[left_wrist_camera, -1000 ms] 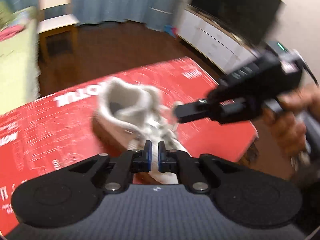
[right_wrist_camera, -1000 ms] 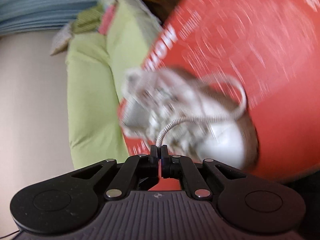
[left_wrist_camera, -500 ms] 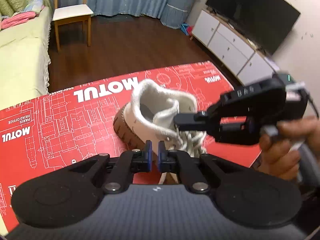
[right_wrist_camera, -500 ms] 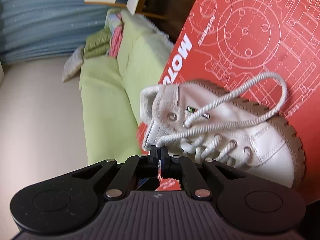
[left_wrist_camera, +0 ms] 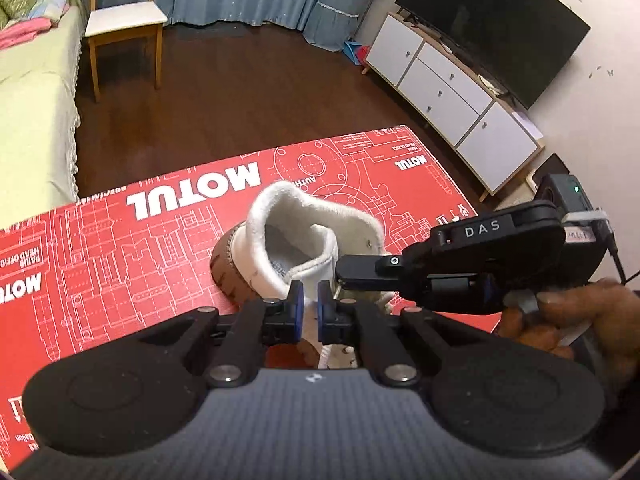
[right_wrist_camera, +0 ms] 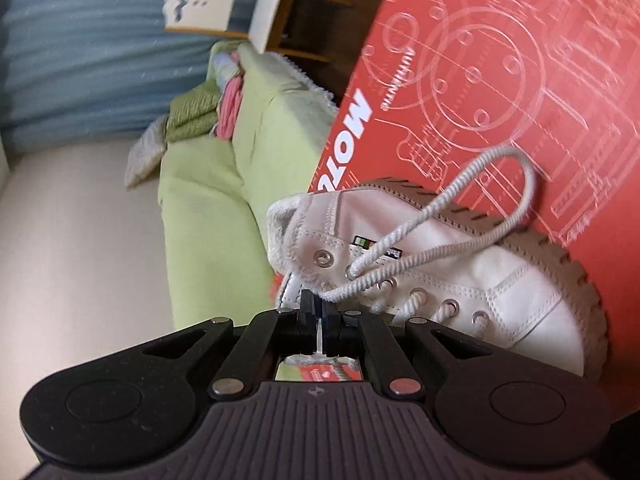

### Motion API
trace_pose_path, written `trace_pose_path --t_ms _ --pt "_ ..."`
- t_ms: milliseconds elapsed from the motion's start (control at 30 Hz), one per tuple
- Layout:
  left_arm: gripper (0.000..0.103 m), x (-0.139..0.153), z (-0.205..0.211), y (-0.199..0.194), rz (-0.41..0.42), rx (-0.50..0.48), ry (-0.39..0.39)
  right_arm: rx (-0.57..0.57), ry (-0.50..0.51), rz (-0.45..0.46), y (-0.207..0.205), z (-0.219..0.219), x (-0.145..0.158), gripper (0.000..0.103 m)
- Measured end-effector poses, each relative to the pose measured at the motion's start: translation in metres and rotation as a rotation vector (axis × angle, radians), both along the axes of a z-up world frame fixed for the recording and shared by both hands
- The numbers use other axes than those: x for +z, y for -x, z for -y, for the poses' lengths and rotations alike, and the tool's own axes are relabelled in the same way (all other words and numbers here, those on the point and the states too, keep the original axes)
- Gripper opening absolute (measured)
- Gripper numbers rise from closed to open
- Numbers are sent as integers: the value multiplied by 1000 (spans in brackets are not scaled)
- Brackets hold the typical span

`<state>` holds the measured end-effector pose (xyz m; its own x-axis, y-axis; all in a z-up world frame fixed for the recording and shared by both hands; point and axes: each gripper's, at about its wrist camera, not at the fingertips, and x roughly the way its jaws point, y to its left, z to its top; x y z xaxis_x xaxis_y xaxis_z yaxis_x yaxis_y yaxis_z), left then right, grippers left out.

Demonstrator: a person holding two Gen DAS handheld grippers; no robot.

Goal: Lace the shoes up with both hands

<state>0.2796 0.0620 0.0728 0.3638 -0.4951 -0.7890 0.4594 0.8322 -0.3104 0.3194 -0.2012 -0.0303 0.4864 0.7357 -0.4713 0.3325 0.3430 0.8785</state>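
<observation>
A white high-top shoe (left_wrist_camera: 296,240) with a brown sole lies on the red MOTUL mat (left_wrist_camera: 140,264); it also shows in the right wrist view (right_wrist_camera: 460,280). My left gripper (left_wrist_camera: 310,312) is nearly shut just behind the shoe's tongue, with a lace end hanging below the pads. My right gripper (right_wrist_camera: 319,316) is shut on the clear tip of the white lace (right_wrist_camera: 460,216), which loops out from an upper eyelet (right_wrist_camera: 354,270). The right gripper also shows in the left wrist view (left_wrist_camera: 348,270), at the shoe's right side by the collar.
A green sofa (left_wrist_camera: 32,112) and a wooden chair (left_wrist_camera: 124,28) stand beyond the mat's left. A white TV cabinet (left_wrist_camera: 452,88) with a television is at the right. The mat's far edge (left_wrist_camera: 248,156) drops to dark wood floor.
The shoe has settled and come closer to both grippers. The right gripper moved in toward the collar, still pinching the lace tip; the lace loop stands up more.
</observation>
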Motion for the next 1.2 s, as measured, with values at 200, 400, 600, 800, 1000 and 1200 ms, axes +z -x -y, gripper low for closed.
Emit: trace_pose_path --t_ms 200,400,600,800,1000,1200 --pt "3 -2 -3 -3 -9 14 17 18 39 36 6 -5 6 3" --pt "3 -3 -4 -3 -9 19 27 15 25 25 13 -7 10 3" --pt "3 -3 -5 -2 -8 21 29 2 7 6 14 -9 9 3" --pt "4 0 -7 0 0 26 25 48 13 22 14 -17 14 3" --pt "4 0 -14 8 -7 28 13 39 23 23 15 -17 17 3" --pt "4 -3 -15 12 -8 29 11 7 -30 -24 16 -17 11 3"
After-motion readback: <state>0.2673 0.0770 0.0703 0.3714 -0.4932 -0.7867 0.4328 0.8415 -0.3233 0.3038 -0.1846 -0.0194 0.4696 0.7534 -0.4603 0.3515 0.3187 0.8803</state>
